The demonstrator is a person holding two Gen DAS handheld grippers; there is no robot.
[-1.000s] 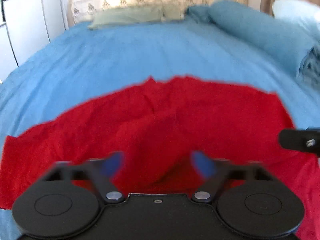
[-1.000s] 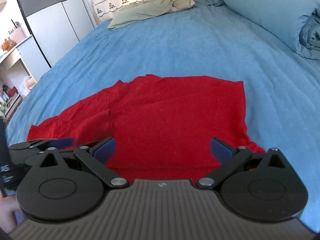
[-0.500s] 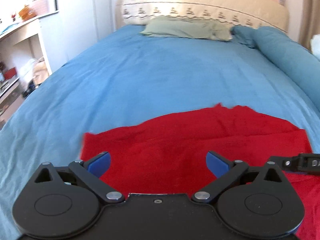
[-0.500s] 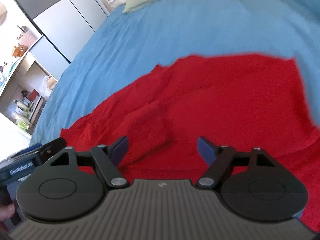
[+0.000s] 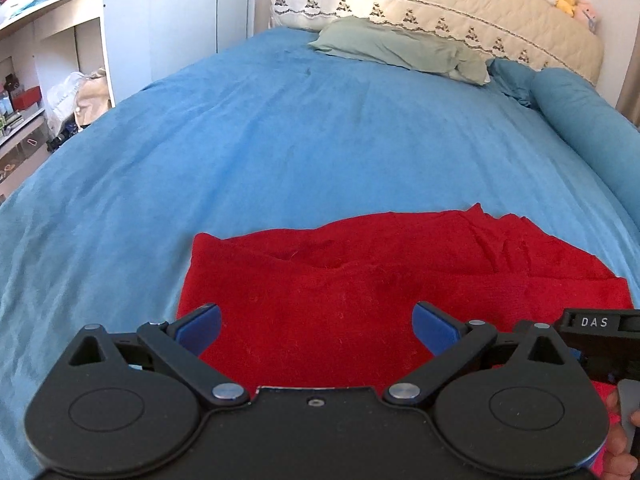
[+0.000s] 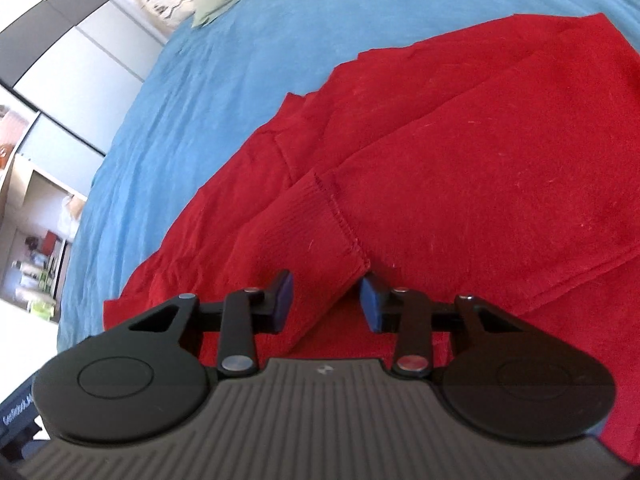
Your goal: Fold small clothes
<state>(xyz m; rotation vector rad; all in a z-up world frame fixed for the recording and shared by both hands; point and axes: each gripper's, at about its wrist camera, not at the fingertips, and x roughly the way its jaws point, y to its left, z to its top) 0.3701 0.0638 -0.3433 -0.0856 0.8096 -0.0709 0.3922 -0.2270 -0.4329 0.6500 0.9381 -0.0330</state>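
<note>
A red sweater [image 5: 360, 280] lies on the blue bed, partly folded, with one sleeve laid over the body. In the right wrist view the sleeve's ribbed cuff [image 6: 320, 232] points at my right gripper [image 6: 325, 300], whose blue pads stand partly closed on either side of the cuff end, with a gap on each side. My left gripper [image 5: 316, 326] is wide open and empty, low over the sweater's near left part. The right gripper's body [image 5: 596, 340] shows at the right edge of the left wrist view.
The blue bedspread [image 5: 280, 140] spreads all around the sweater. A green pillow [image 5: 400, 46] and cream headboard [image 5: 440, 4] are at the far end. A rolled blue duvet [image 5: 592, 120] lies at right. White shelves [image 5: 44, 60] and a wardrobe [image 6: 80, 64] stand to the left.
The left gripper has drawn back towards the sweater's left edge and opened wider. The right gripper has dropped low over the sleeve cuff and its jaws have narrowed around it.
</note>
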